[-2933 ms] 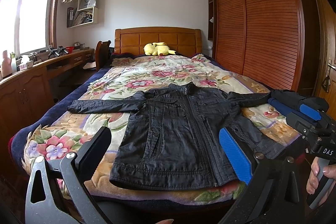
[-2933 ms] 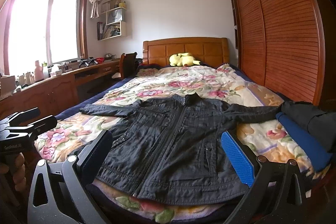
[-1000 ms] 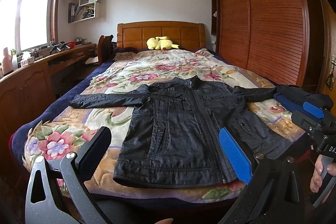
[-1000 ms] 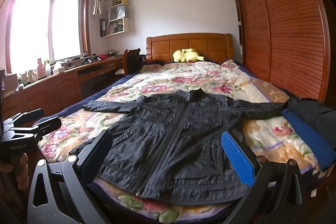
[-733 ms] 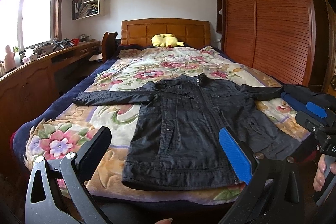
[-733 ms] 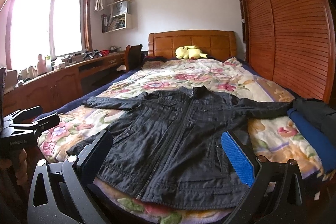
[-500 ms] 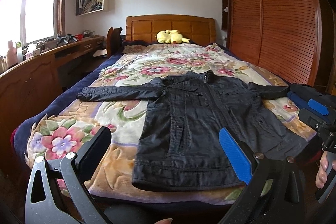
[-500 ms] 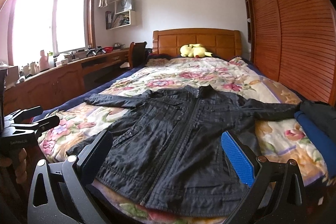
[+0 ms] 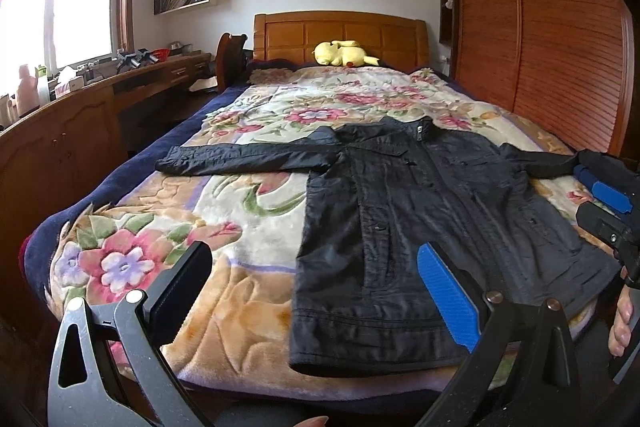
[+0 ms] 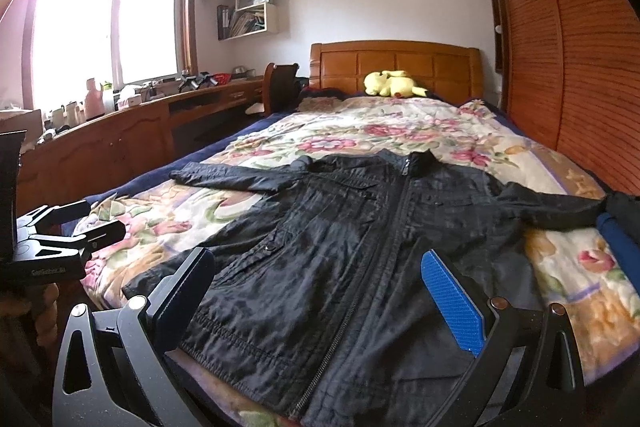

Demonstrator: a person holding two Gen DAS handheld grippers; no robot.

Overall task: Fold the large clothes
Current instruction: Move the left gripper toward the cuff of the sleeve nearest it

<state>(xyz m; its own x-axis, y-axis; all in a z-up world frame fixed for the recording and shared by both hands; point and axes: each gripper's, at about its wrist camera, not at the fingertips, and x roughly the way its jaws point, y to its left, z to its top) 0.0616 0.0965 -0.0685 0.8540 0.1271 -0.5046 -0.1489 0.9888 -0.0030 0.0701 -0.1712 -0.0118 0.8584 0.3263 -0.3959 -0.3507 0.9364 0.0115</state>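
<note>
- The left gripper [image 9: 316, 291] hangs wide open with nothing between its fingers, off the foot edge of the bed and toward the bed's left corner.
- The right gripper [image 10: 320, 291] is spread just as wide and holds nothing — it sits low at the foot edge, over the hem of the jacket.
- In the left wrist view the right gripper appears at the right edge, held by a hand [image 9: 620, 319]; in the right wrist view the left gripper appears at the left edge.
- The black zip-front jacket [image 9: 420, 219] lies flat and face up on the floral plush blanket [image 9: 248, 211], collar toward the headboard, hem at the foot edge, zip closed.
- Its left sleeve [image 9: 240, 159] stretches straight out toward the bed's left edge; the other sleeve [image 10: 552, 207] reaches to the right edge.
- At that right edge the cuff meets a pile of dark and blue cloth [image 10: 620, 239] — whether they touch I cannot tell.
- A yellow plush toy [image 9: 344, 53] rests against the wooden headboard [image 9: 340, 31], well apart from the jacket.
- A long wooden desk [image 10: 120, 143] with bottles and clutter runs along the window wall to the left of the bed.
- A slatted wooden wardrobe [image 9: 560, 39] stands along the bed's right side.
</note>
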